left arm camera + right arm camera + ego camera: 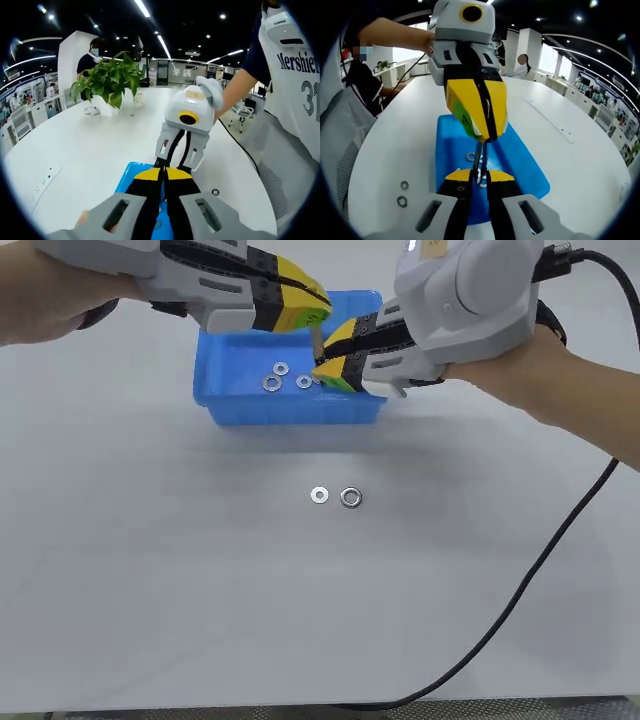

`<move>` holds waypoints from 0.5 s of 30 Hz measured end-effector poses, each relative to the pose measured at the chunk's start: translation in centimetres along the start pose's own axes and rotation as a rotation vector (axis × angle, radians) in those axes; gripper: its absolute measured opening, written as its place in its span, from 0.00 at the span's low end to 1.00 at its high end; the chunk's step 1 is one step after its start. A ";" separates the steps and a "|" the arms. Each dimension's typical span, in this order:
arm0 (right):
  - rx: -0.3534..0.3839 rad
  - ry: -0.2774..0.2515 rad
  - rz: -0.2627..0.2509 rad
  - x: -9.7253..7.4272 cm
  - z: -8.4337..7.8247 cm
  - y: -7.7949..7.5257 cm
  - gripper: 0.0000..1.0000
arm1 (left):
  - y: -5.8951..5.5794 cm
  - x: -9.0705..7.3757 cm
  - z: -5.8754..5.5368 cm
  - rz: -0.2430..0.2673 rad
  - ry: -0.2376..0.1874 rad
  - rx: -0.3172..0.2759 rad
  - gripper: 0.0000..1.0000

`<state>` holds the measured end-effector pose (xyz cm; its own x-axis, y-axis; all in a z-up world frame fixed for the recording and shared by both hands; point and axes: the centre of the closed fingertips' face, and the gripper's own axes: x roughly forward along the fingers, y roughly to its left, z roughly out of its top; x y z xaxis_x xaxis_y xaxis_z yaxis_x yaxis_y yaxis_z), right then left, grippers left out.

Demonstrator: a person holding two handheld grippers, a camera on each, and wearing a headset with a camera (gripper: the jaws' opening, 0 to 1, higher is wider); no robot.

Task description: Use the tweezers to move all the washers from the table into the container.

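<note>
Thin tweezers (317,343) hang over the blue container (230,405), tips down. My left gripper (315,310) comes in from the upper left and is shut on their top end. From the right, my right gripper (335,365) is closed around their lower part. In the right gripper view the tweezers (478,157) run from the left gripper (487,135) down into my right gripper (479,176). Three washers (280,368) lie inside the container. Two washers (319,495) (350,498) lie side by side on the table in front of it. I cannot tell whether the tweezers hold a washer.
The white table (150,590) stretches wide in front of the container. A black cable (520,590) trails from the right gripper across the table's right side to the front edge. A potted plant (107,82) stands far back in the left gripper view.
</note>
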<state>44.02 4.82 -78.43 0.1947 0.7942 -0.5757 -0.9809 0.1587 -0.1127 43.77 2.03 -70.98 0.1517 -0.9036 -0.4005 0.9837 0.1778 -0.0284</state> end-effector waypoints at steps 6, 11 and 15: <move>-0.025 -0.004 -0.019 -0.6 0.5 0.0 0.13 | -0.4 -0.4 0.8 -0.001 -0.009 0.006 0.05; -0.034 -0.024 -0.032 -1.1 1.3 -0.3 0.14 | -0.7 -0.9 1.7 0.008 -0.019 0.023 0.05; -0.038 -0.049 -0.036 -1.8 2.2 0.0 0.14 | -1.1 -1.4 2.5 0.014 -0.029 0.034 0.05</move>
<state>43.72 4.66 -75.61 0.2289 0.8161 -0.5306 -0.9724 0.1659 -0.1643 42.70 2.15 -68.06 0.1673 -0.9121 -0.3742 0.9841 0.1772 0.0081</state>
